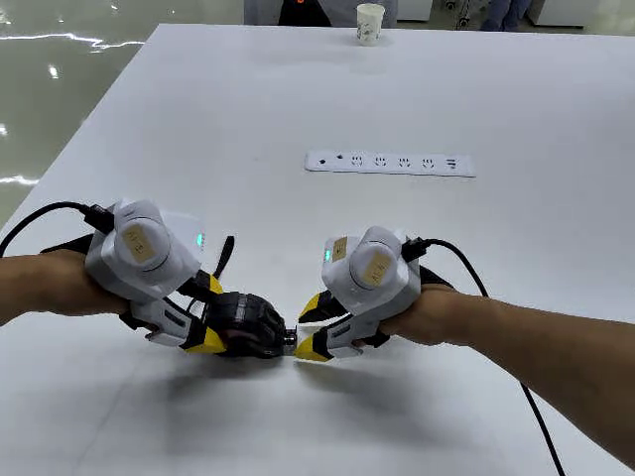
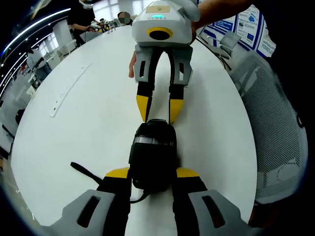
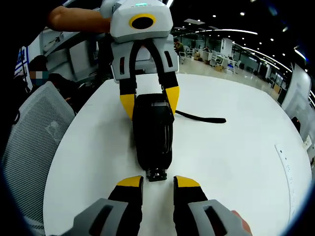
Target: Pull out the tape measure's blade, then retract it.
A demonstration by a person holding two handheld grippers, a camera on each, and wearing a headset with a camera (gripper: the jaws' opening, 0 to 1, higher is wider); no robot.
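left gripper point(image 2: 152, 172) clamps the tape measure point(image 2: 152, 150), a hard, compact, probably slick case. right gripper point(image 3: 157, 182), narrow but unclosed, faces the hook point(image 3: 156, 174), a small stiff tab worth pinching.

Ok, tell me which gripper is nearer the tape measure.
Left. The left gripper clamps the tape measure by its case; the right gripper sits open just off its blade end.

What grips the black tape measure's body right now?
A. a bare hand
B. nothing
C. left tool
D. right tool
C: the left tool clamps both sides of the black plastic tape measure, while the right tool sits open at its blade tip.
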